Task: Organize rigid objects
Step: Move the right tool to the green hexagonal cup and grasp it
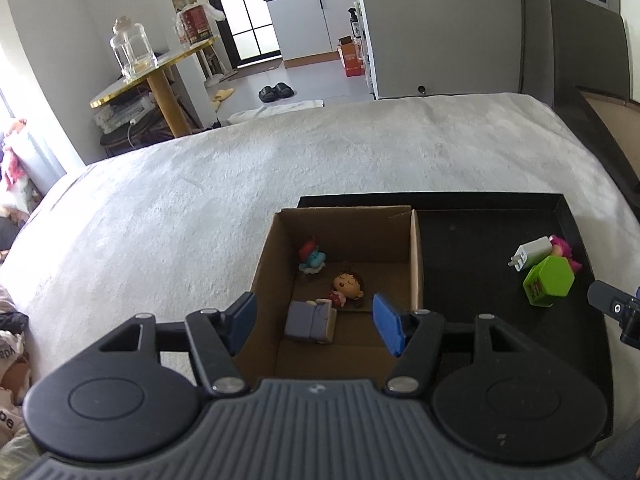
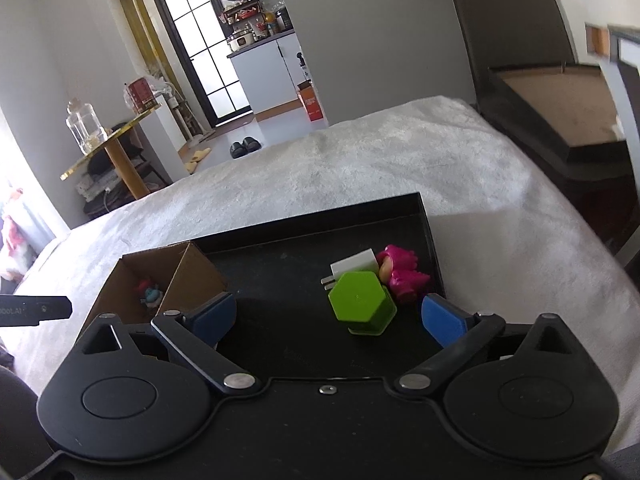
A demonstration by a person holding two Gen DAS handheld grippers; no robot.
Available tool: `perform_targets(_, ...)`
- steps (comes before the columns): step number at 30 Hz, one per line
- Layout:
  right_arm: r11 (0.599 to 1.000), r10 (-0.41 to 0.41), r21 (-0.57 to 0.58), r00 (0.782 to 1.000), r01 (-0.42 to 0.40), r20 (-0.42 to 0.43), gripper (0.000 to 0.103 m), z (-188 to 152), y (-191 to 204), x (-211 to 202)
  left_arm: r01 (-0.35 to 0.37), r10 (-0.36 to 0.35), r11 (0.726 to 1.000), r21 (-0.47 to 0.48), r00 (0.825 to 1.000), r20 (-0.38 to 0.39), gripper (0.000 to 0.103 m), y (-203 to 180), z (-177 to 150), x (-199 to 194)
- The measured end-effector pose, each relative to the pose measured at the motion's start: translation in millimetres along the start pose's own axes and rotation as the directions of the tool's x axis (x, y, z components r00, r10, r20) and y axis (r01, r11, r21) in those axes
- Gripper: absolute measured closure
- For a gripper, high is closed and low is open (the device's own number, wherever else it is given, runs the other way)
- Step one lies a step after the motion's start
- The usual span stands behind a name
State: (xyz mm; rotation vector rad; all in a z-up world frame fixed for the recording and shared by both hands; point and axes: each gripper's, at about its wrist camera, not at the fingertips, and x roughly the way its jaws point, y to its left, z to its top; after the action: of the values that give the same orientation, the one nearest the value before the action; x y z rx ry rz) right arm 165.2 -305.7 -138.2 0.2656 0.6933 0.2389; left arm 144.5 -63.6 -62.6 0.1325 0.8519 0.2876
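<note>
A brown cardboard box [image 1: 416, 256] stands in the left part of a black tray [image 1: 480, 240]. In it lie a purple block [image 1: 310, 322], a brown-haired doll [image 1: 348, 286] and a red and blue figure [image 1: 312, 258]. My left gripper [image 1: 314, 314] hangs open over the box's near end, its pads apart from the block below. At the tray's right side a green hexagonal box [image 2: 362, 304], a white charger plug [image 2: 354, 266] and a pink figure [image 2: 402, 276] sit together. My right gripper [image 2: 330, 310] is wide open just short of the green box, touching nothing.
The tray [image 2: 424, 220] rests on a bed with a white fleecy blanket [image 1: 320, 160]. A dark bench [image 2: 560, 120] runs along the bed's right side. Beyond the far edge stands a gold side table with a glass jar [image 1: 132, 50].
</note>
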Motion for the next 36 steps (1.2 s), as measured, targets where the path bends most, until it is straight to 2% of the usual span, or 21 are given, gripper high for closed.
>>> perform_targets(4, 1.000, -0.004, 0.003, 1.000, 0.004, 0.003, 0.003, -6.2, -8.8, 4.5, -0.008, 0.009, 1.000, 0.014, 1.000, -0.015, 0.040, -8.5, -2.7, 3.2)
perform_targets(7, 0.999, -0.038, -0.021, 0.999, 0.038, 0.014, 0.004, -9.1, -10.2, 8.8, -0.017, 0.018, 0.999, 0.037, 1.000, -0.024, 0.040, -17.2, -4.3, 6.8)
perform_targets(10, 0.999, -0.018, -0.031, 1.000, 0.019, 0.020, 0.004, -9.2, -9.5, 12.0, -0.013, 0.014, 0.999, 0.046, 0.999, -0.028, 0.040, -24.2, -5.2, 9.6)
perform_targets(15, 0.994, -0.042, -0.097, 0.999, 0.045, 0.032, 0.005, -8.5, -1.8, 24.3, -0.014, 0.017, 0.997, 0.072, 0.999, -0.043, 0.040, -38.3, -5.1, 17.0)
perform_targets(18, 0.995, -0.023, -0.097, 1.000, 0.024, 0.012, 0.011, -7.4, -1.6, 33.3, -0.008, 0.012, 0.997, 0.075, 0.999, -0.052, 0.040, -44.5, -3.1, 21.4)
perform_targets(33, 0.995, -0.029, -0.094, 0.999, 0.024, -0.046, 0.012, -8.5, -1.8, 65.3, -0.041, 0.050, 0.993, 0.110, 0.995, -0.083, 0.040, -56.1, 9.9, 49.2)
perform_targets(36, 0.994, -0.039, -0.101, 0.997, 0.033, -0.062, 0.017, -9.0, -1.4, 74.4, -0.045, 0.056, 0.993, 0.105, 0.994, -0.096, 0.040, -55.4, 12.0, 55.0)
